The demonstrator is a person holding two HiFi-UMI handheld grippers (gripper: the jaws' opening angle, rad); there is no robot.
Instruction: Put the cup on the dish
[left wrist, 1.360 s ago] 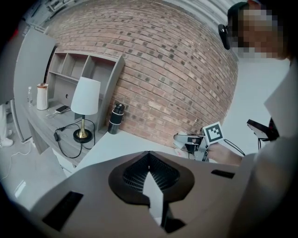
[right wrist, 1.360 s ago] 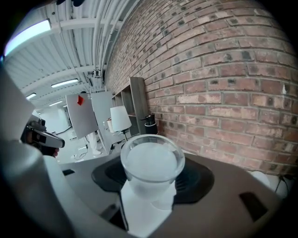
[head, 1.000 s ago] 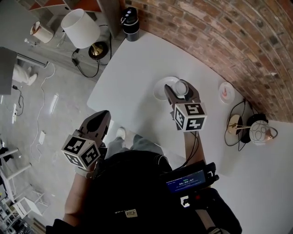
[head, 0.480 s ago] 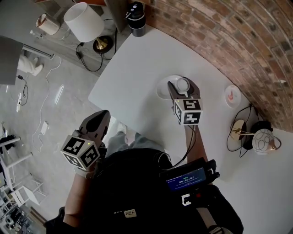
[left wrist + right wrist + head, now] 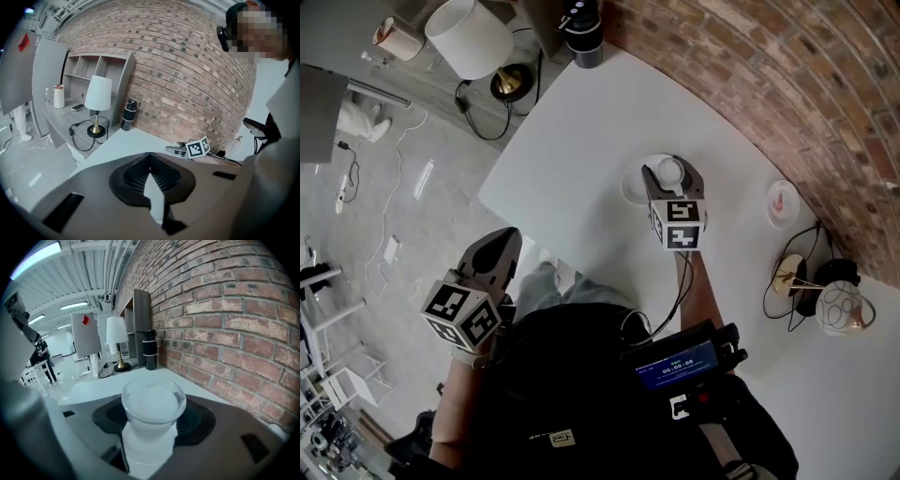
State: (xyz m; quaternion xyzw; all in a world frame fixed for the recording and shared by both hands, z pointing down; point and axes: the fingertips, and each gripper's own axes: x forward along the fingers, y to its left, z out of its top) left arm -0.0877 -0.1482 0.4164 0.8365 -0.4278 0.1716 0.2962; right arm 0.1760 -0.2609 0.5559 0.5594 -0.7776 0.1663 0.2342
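Observation:
A clear glass cup [image 5: 671, 172] sits between the jaws of my right gripper [image 5: 671, 174], which is shut on it. The cup is over the right part of a white dish [image 5: 634, 188] on the white table [image 5: 581, 122]; whether it touches the dish I cannot tell. In the right gripper view the cup [image 5: 153, 404] stands upright and looks empty, gripped by my right gripper [image 5: 153, 425] with white surface below it. My left gripper [image 5: 501, 241] hangs off the table's near edge, over the floor, jaws together and holding nothing. The left gripper [image 5: 152, 187] faces the table from the side.
A black tumbler [image 5: 584, 21] stands at the table's far corner beside the brick wall [image 5: 769, 75]. A small plate [image 5: 783, 202] and a round ornament with cables [image 5: 836, 307] lie to the right. A white-shaded lamp [image 5: 472, 37] stands on a grey ledge beyond the table.
The head view has shifted a little. My right gripper stays at the dish with the cup in it. The left gripper has barely moved.

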